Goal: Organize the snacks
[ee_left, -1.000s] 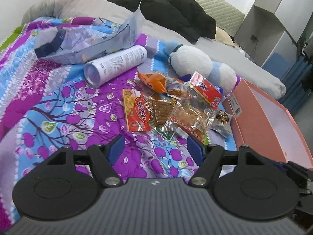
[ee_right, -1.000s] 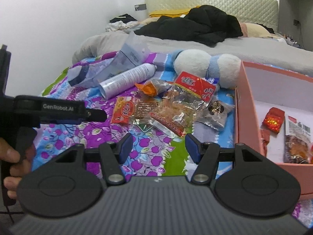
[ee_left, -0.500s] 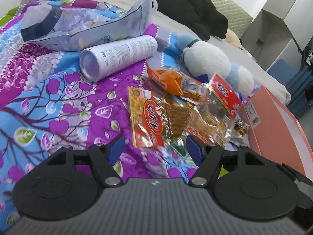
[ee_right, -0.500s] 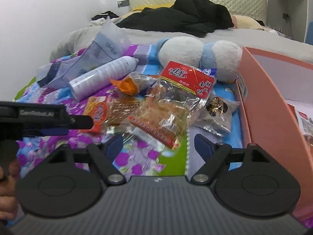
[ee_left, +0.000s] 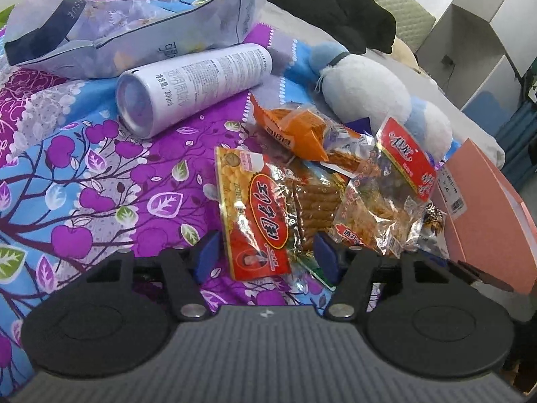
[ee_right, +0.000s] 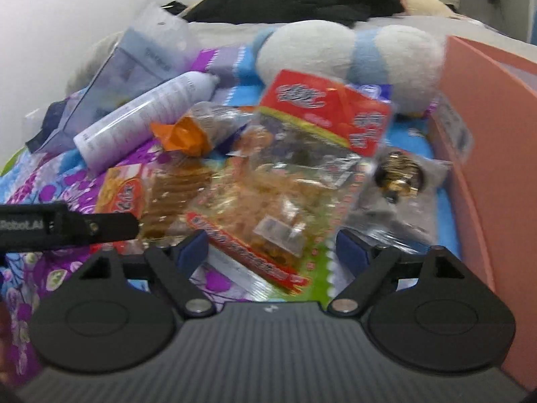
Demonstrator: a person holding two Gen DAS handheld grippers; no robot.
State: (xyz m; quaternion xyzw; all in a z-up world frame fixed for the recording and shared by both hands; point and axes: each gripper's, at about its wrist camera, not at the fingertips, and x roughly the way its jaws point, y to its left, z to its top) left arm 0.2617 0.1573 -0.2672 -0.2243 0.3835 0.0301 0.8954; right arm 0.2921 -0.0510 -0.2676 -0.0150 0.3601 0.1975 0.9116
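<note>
- Crinkly plastic everywhere: a pile of snack packs on the bedspread (ee_left: 100, 174), just left of the pink box (ee_left: 490, 221).
- Left gripper (ee_left: 265, 252): jaws closing, red-yellow pack (ee_left: 255, 215) lies between the blue pads (ee_left: 206, 252), which don't look pressed on it yet, so nothing held.
- Right gripper (ee_right: 268, 250): jaws opening, wide, over the clear pack w/ red strip (ee_right: 268, 215); nothing held. Blurry view.
- Also in the pile: orange pack (ee_left: 295, 127), red-top pack (ee_left: 406, 158), small dark sweet bag (ee_right: 399, 174) next to the box wall.
- Handling, my guess: light, thin, slippery film; contents (crisp sticks, dried bits) prob. crush easily. Best pinch a flat sealed edge or the label end, not the bulging middle.
- Surface: soft quilt w/ purple tree print, gives under pressure, so packs may slide or sink.
- Room: bedroom; white spray can (ee_left: 194, 87), tissue bag (ee_left: 134, 30), plush toy (ee_left: 369, 94) near the pile; black coat, padded headboard further back.
</note>
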